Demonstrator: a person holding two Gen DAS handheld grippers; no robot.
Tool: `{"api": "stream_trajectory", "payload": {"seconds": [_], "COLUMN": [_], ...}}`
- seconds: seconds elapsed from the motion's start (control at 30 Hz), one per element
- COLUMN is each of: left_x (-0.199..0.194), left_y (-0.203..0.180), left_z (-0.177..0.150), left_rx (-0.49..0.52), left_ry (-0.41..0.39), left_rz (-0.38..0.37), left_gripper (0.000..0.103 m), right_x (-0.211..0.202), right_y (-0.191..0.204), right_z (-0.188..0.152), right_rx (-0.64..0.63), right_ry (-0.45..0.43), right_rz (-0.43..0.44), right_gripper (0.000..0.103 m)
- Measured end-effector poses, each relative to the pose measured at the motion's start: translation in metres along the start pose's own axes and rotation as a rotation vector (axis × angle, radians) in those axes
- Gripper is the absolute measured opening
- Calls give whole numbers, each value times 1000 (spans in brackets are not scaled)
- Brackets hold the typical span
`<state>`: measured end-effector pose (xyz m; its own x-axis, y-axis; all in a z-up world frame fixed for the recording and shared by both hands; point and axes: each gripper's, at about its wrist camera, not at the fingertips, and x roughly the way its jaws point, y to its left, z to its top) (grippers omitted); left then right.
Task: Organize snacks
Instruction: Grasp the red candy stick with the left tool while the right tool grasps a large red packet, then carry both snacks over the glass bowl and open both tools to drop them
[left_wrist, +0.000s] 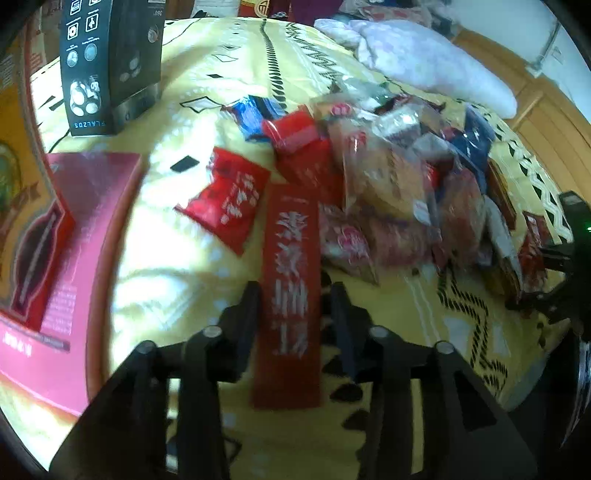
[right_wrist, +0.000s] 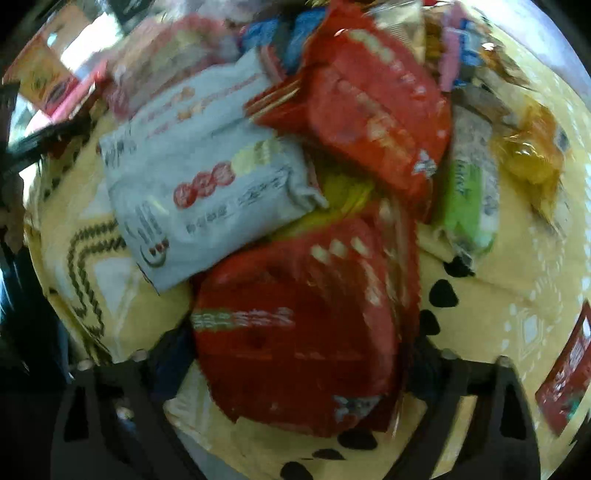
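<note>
The left gripper (left_wrist: 291, 306) has its two black fingers (left_wrist: 245, 317) set narrow, one on each side of a long flat red packet with white writing (left_wrist: 290, 295). The left finger looks to touch the packet's edge, but the right finger shows a thin gap, so I cannot tell if the packet is pinched. The packet lies on a yellow bedspread with black zigzag marks (left_wrist: 177, 266). Just up and left of it lies a small red square pouch (left_wrist: 227, 199). To the upper right sits a big heap of mixed snack bags (left_wrist: 399, 177). At the left edge is a pink cardboard box (left_wrist: 74, 266), and in the upper left stands a tall black box (left_wrist: 107, 62).

In the right wrist view, the right gripper (right_wrist: 291, 369) has its fingers wide apart around a big crinkly red snack bag (right_wrist: 295, 332). The fingertips are hidden, so I cannot tell if they touch it. Above it lie a pale grey packet with red dots (right_wrist: 207, 184) and another red bag (right_wrist: 373, 114). A green and white packet (right_wrist: 465, 195) lies at the right.
</note>
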<state>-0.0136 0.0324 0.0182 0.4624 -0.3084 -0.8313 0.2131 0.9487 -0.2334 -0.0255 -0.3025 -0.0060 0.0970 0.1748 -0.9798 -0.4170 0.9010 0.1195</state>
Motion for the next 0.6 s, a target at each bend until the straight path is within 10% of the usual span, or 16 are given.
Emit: {"api": "stream_trajectory", "payload": {"seconds": [0.27, 0.6], "left_x": [-6, -122], "left_y": [-8, -16], "left_z": [-6, 8], "left_rx": [33, 49], "left_ry": [-29, -264], "left_rz": [27, -3], "left_gripper": [29, 28], "right_x": [-57, -143], "right_y": [-13, 14], "right_z": [-27, -41], "right_rx": [90, 148], "right_ry": [-148, -433], "right_rz": [-11, -25], "right_gripper": [69, 69]}}
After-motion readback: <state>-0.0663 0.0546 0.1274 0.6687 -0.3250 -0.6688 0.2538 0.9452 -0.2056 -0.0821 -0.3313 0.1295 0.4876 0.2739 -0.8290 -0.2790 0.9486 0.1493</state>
